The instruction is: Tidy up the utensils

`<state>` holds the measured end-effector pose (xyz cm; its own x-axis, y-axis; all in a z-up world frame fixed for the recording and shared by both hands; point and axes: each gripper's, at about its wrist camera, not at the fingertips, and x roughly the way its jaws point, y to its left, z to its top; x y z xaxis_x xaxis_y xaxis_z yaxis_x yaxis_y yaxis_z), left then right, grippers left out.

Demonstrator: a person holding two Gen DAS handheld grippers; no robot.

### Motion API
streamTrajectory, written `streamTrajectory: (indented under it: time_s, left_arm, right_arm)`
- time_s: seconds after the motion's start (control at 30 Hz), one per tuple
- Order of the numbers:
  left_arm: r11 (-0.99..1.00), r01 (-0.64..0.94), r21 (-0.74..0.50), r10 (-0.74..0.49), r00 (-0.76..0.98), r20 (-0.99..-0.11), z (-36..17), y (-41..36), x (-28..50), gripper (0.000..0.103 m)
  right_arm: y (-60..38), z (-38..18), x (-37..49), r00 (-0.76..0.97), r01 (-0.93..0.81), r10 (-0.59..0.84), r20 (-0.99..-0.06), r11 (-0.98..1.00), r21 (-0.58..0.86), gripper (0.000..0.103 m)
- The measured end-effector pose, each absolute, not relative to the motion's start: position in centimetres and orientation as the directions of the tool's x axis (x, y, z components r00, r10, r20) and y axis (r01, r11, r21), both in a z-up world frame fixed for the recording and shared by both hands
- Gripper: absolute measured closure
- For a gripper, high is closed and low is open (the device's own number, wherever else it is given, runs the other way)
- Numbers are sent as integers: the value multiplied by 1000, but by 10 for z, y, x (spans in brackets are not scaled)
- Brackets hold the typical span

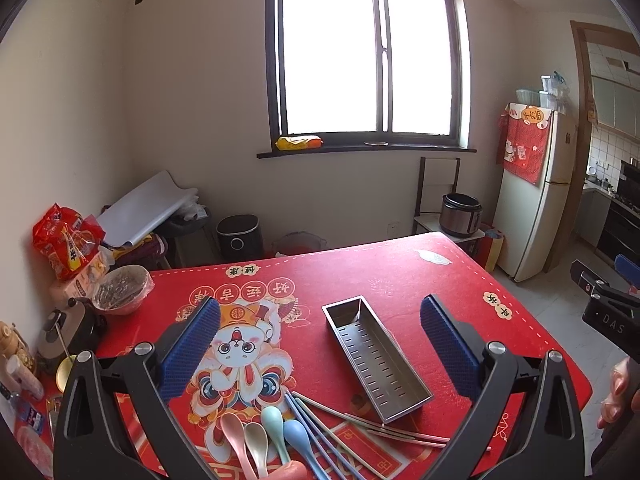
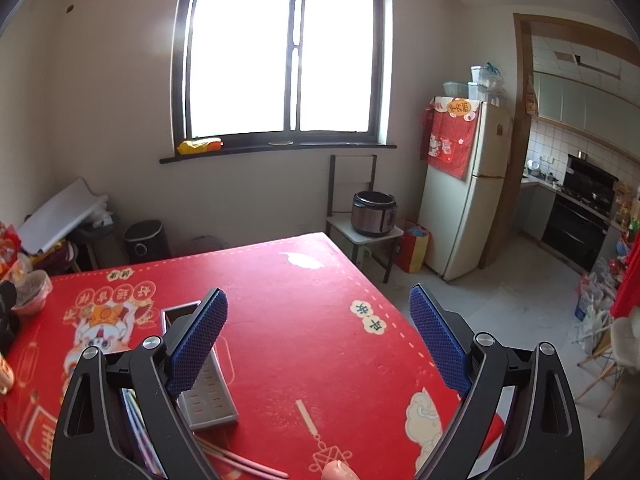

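A slotted steel utensil tray point(image 1: 376, 360) lies empty on the red tablecloth point(image 1: 360, 272). In front of it lie pastel spoons point(image 1: 272, 436), blue chopsticks point(image 1: 316, 436) and pale and metal chopsticks point(image 1: 384, 428). My left gripper point(image 1: 320, 344) is open and empty above the table, behind the spoons. My right gripper point(image 2: 318, 336) is open and empty over the table's right half. The tray point(image 2: 208, 384) shows partly behind its left finger, with chopsticks point(image 2: 240, 460) at the bottom. The right gripper's body point(image 1: 604, 304) shows at the left wrist view's right edge.
A covered bowl point(image 1: 122, 288), snack bags point(image 1: 68, 248), a small appliance point(image 1: 66, 332) and bottles crowd the table's left side. Beyond the table stand a rice cooker on a stool point(image 2: 374, 212), a fridge point(image 2: 468, 188) and a chair point(image 2: 616, 344).
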<state>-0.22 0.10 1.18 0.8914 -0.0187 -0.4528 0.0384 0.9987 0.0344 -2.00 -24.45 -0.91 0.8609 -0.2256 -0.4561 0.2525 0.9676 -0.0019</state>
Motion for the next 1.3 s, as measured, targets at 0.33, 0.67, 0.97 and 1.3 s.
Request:
streamTrajectory:
  time_s: [0.33,0.67,0.97,1.3]
  left_arm:
    - [998,-43,-37,16,843,-538,-19,17,5,5]
    - [944,-328,38,283,744,-605,-59,64,-8,5]
    - [859,-503,93,413,575,-707,-123,95,-38,5]
    - [897,-442,7,236,465,-853,-210,129,-32,47]
  right_arm:
    - [-263,-48,13,856,81,1,-518,987,136,14]
    - [-243,-116,46,766,-193,215,-606,976,103,14]
    - [-215,-156,59,647,-408,332,-687,911,56,14]
    - [-181,-192,62,467,-450,386,-795,878,162,14]
